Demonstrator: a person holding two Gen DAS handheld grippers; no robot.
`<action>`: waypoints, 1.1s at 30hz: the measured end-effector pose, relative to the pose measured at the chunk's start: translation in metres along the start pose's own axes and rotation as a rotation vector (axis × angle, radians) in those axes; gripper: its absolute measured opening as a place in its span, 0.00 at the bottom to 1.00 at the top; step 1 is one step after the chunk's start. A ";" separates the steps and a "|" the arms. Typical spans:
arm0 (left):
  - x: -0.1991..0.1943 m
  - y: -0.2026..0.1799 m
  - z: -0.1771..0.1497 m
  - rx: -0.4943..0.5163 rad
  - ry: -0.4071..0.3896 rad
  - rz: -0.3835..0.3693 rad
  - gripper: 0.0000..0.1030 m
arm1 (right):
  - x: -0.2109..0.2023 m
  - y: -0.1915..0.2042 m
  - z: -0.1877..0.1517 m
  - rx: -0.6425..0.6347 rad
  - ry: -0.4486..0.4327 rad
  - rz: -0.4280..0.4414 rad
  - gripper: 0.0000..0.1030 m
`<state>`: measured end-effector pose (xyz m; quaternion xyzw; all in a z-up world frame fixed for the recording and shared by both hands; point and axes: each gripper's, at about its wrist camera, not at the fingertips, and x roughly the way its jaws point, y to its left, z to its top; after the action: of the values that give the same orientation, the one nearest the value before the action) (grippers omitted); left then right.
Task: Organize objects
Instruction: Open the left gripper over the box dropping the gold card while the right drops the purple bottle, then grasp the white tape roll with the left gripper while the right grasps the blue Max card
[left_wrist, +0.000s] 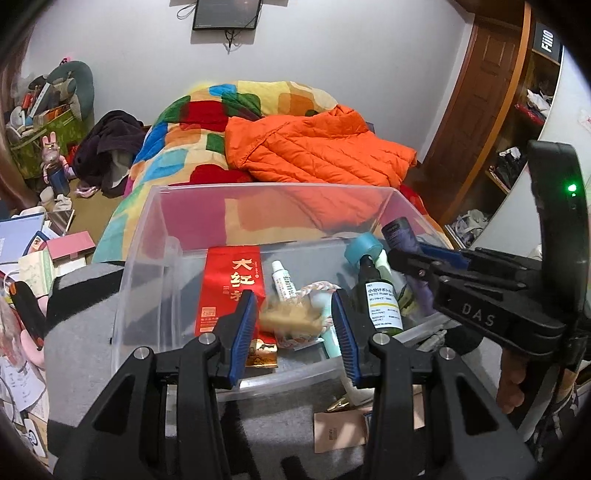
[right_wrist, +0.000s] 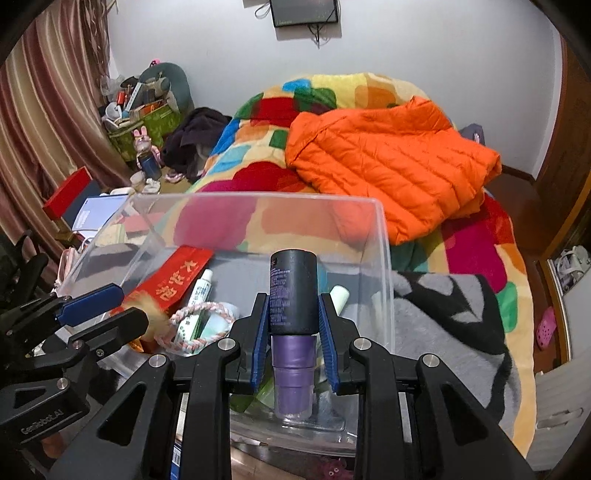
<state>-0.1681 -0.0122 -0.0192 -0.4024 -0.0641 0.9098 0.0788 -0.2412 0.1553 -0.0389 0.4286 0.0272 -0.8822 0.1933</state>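
left gripper jaws clamp fuzzy tan tuft | right gripper jaws clamp cylindrical purple bottle

Bedroom with a plain white wall at the far side, small dark screen mounted high on it. Bed under a multicoloured patchwork blanket, orange puffer jacket lying on top. Striped brownish curtain at left. Wooden door and open shelves at right. Cluttered far-left corner.
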 end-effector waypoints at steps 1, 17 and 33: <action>-0.001 -0.001 0.000 0.000 0.001 -0.002 0.40 | 0.001 0.000 -0.001 0.000 0.007 0.004 0.23; -0.046 -0.020 -0.011 0.022 -0.075 -0.007 0.49 | -0.057 0.000 -0.017 -0.012 -0.082 0.049 0.31; -0.007 -0.054 -0.049 0.050 0.063 -0.005 0.54 | -0.072 -0.034 -0.082 0.041 -0.005 0.007 0.33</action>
<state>-0.1223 0.0420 -0.0368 -0.4286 -0.0397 0.8978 0.0932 -0.1526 0.2273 -0.0394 0.4305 0.0073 -0.8828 0.1879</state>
